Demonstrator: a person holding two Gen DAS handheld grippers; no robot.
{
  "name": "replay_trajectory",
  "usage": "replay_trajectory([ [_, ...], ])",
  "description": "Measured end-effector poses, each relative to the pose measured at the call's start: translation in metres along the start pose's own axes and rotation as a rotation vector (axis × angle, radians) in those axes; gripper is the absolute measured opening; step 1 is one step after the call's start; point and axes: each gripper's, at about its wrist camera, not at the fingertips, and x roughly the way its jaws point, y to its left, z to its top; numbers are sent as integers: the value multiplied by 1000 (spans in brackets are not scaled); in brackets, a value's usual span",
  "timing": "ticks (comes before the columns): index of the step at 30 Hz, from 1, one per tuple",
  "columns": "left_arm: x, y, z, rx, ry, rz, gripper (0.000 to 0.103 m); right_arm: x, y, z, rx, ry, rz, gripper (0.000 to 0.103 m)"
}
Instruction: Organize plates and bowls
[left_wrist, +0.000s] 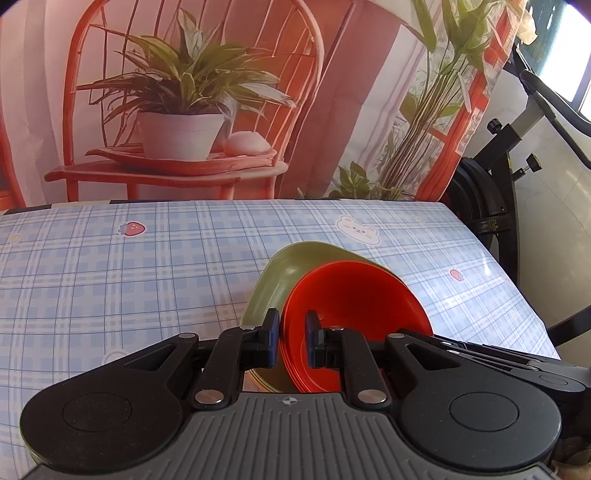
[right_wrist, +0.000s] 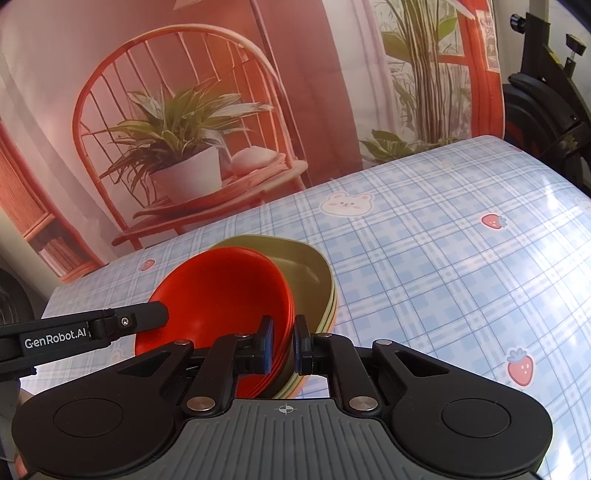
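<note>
Carefully: your left gripper (left_wrist: 291, 338) and right gripper (right_wrist: 283, 341) both have jaws clamped on opposite rims of the red bowls (left_wrist: 354, 306) nested in green plates (left_wrist: 291, 269) over the desk (left_wrist: 147, 258); uneven lowering could slide the bowls out.

Red bowls (left_wrist: 354, 295) inside green bowls (left_wrist: 284, 273)

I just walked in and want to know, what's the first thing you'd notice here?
The bright red bowls jump out first, nested inside green dishes in the middle of the blue checked tablecloth. The left gripper and the right gripper each pinch the stack's rim from opposite sides. Behind the table hangs a big picture of a potted plant on an orange chair.
</note>
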Motion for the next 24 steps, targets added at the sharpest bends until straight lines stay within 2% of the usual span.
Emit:
replay_trajectory([
  [8, -2, -8, 2, 42, -4, 26, 19, 0, 0, -1, -25, -5, 0, 10],
  [10, -6, -11, 3, 57, -15, 35, 35, -1, 3, 1, -44, -3, -13, 11],
  [11, -9, -12, 4, 64, -24, 46, 49, -3, 5, 1, -48, -7, -9, 14],
  [12, -12, -13, 5, 69, -35, 53, 54, -4, 6, 2, -52, -11, -11, 15],
  [14, -20, -14, 7, 77, -50, 49, 55, -10, 8, 5, -64, -26, -6, 19],
  [19, -45, -20, 14, 97, -86, 63, 58, -30, 5, 13, -89, -86, -28, 21],
  [22, -64, -25, 15, 115, -136, 81, 65, -44, 1, 16, -102, -115, -34, 26],
  [24, -78, -26, 14, 108, -178, 94, 79, -57, -1, 16, -124, -144, -40, 31],
])
